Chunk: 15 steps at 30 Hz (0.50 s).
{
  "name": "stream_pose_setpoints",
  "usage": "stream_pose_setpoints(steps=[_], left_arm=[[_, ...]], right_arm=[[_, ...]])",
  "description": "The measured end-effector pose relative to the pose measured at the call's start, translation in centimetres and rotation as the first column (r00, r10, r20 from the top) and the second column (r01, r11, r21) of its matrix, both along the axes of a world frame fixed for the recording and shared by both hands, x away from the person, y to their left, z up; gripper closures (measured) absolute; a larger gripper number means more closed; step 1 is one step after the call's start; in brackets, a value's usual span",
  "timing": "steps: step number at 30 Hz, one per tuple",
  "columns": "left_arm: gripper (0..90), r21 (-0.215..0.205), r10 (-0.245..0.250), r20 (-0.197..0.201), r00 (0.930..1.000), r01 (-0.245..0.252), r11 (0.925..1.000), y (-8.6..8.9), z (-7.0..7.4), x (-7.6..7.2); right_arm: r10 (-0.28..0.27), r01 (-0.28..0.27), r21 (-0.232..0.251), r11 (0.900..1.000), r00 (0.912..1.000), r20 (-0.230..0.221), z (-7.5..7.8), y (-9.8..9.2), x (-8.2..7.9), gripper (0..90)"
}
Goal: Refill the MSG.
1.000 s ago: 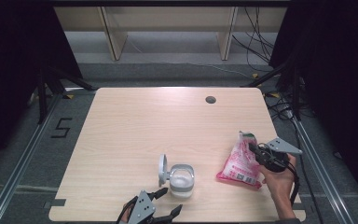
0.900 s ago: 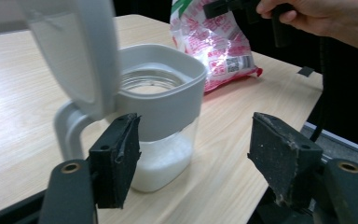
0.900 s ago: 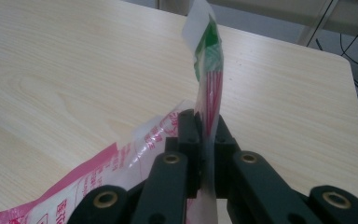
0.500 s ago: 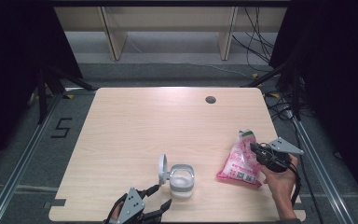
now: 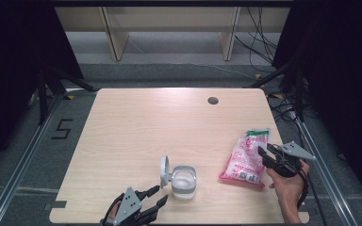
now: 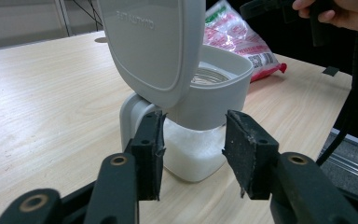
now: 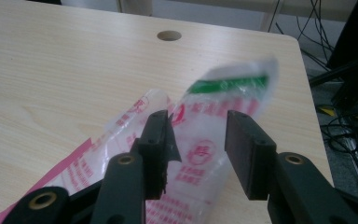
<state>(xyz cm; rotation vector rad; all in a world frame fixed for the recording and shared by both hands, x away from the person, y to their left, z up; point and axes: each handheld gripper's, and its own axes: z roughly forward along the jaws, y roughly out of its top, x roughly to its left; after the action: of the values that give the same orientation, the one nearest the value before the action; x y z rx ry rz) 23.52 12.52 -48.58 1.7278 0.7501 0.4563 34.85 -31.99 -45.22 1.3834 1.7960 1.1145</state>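
Closing in with my left gripper (image 6: 193, 156): its jaws have just been narrowing and now straddle the glass base of the jar (image 5: 184, 182) near the table's (image 5: 136, 127) front edge, pads not yet touching. The flip lid (image 6: 151, 44) stands open, presumably ready for filling. My right gripper (image 7: 196, 154) has just been opening; its jaws stand apart, letting the pink bag (image 5: 246, 157) rest free at right.

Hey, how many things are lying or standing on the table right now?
2. A white jar with its lid flipped open stands near the front edge, and a pink bag lies toward the right side. The table also has one round hole.
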Motion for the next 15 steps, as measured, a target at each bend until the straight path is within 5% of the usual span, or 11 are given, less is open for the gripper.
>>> stream_pose_setpoints(steps=[1, 2, 7, 15], left_arm=[[58.7, 0.000, 0.000, 0.000, 1.0000, 0.000, 1.0000, 0.0, 0.0, 0.0], [58.6, -0.004, 0.001, 0.003, 1.0000, -0.001, 1.0000, 0.1, 0.0, 0.0], [62.4, 0.000, 0.005, 0.008, 1.0000, -0.005, 1.0000, 0.2, 0.0, 0.0], [67.1, 0.001, 0.014, 0.047, 0.9988, -0.014, 0.9999, 0.5, 0.0, 0.4]], right_arm=[[0.000, 0.000, 0.000, 1.000, 1.0000, 0.000, 0.0, 0.0, 0.0, 59.4], [0.008, -0.006, -0.053, 0.999, 0.9995, 0.030, 0.1, 0.0, -0.2, 58.1], [-0.010, 0.011, -0.053, 0.999, 0.9996, 0.025, 0.2, 1.1, -1.2, 56.0], [0.061, -0.058, -0.070, 0.996, 0.9973, 0.042, 0.3, 1.9, -2.0, 52.5]])
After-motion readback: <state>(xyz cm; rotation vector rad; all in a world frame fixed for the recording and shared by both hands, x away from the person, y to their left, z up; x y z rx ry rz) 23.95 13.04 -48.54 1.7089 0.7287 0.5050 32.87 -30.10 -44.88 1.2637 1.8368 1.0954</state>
